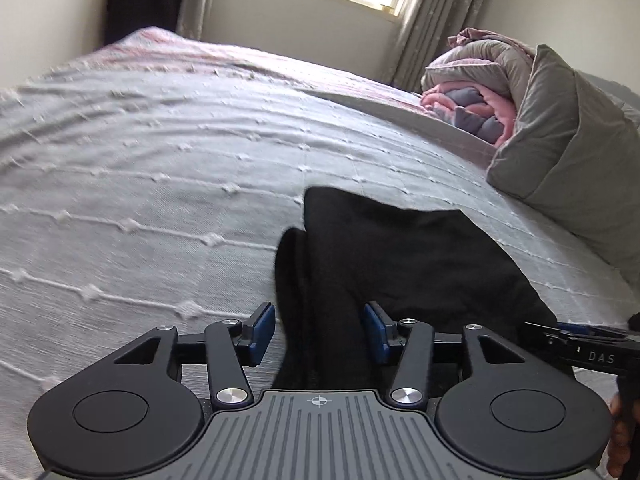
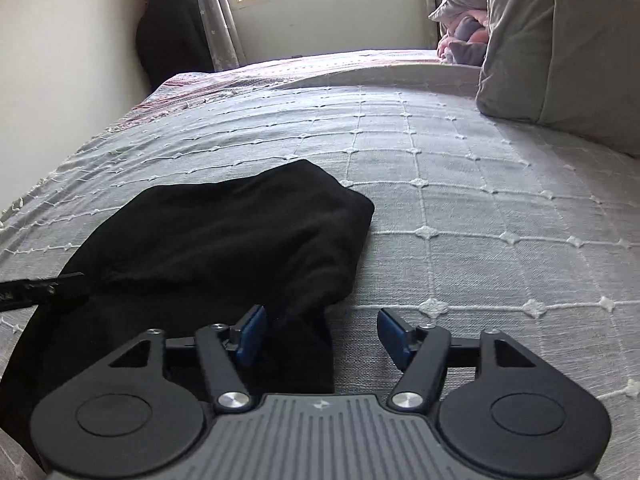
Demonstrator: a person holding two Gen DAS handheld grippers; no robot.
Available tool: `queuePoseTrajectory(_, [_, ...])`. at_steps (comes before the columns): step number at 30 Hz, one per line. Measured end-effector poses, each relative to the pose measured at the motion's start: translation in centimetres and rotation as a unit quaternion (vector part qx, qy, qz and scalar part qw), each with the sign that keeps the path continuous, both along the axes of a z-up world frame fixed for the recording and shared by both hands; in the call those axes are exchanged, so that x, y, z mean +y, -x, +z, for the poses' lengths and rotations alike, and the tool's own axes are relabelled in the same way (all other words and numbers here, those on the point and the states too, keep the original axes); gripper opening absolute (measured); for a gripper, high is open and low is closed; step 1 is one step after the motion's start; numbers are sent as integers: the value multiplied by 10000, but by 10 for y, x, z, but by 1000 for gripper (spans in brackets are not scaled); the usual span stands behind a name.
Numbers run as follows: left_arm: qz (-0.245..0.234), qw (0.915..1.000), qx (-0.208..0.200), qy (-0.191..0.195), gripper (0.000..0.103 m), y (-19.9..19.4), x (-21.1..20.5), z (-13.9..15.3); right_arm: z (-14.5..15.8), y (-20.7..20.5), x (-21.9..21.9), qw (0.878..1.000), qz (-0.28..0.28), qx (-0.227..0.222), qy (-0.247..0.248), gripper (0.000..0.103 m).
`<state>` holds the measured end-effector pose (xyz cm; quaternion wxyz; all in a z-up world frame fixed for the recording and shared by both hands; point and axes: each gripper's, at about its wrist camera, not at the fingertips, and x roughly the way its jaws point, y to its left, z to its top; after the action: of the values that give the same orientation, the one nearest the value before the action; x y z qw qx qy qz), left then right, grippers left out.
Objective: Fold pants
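The black pants are seen lying doubled over on the grey bedspread, bunched into a compact bundle just ahead of both grippers. The left gripper is held with jaws parted, a ridge of cloth lying between the blue pads but not pinched. The right gripper is spread wide too, the bundle's near edge caught only beside its left pad, bare bedspread ahead of its right. At least one fold is judged done; edges look uneven, so smoothing and perhaps a further fold are left.
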<state>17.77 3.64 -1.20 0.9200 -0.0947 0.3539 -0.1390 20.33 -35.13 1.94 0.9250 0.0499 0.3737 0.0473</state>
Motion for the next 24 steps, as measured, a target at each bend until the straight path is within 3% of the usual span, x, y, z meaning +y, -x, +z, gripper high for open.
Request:
queuePoseTrajectory(4, [26, 9990, -339, -284, 48, 23, -8, 21, 16, 13, 9, 9995, -18, -288, 107, 64])
queuePoseTrajectory(8, [-356, 9950, -748, -550, 48, 54, -24, 35, 32, 33, 22, 9985, 142, -521, 61, 64])
queuePoseTrajectory(11, [-503, 9950, -546, -663, 48, 66, -32, 27, 36, 46, 35, 9980, 380, -513, -16, 63])
queuePoseTrajectory(14, [-311, 9888, -217, -1444, 46, 66, -42, 3, 24, 55, 50, 9981, 582, -194, 15, 59])
queuePoseTrajectory(15, [-266, 9880, -204, -1510, 49, 66, -40, -4, 18, 58, 54, 9981, 610, -60, 71, 59])
queuePoseTrajectory(18, [-47, 9944, 51, -1059, 49, 64, -26, -7, 3, 72, 65, 9974, 669, 219, 170, 59])
queuePoseTrajectory(22, [31, 9930, -3, -1183, 49, 85, -23, -5, 9, 98, 75, 9963, 830, 205, 132, 61])
queuePoseTrajectory(24, [75, 9929, 40, -1189, 49, 100, -20, -4, 10, 111, 83, 9950, 906, 150, 382, 61])
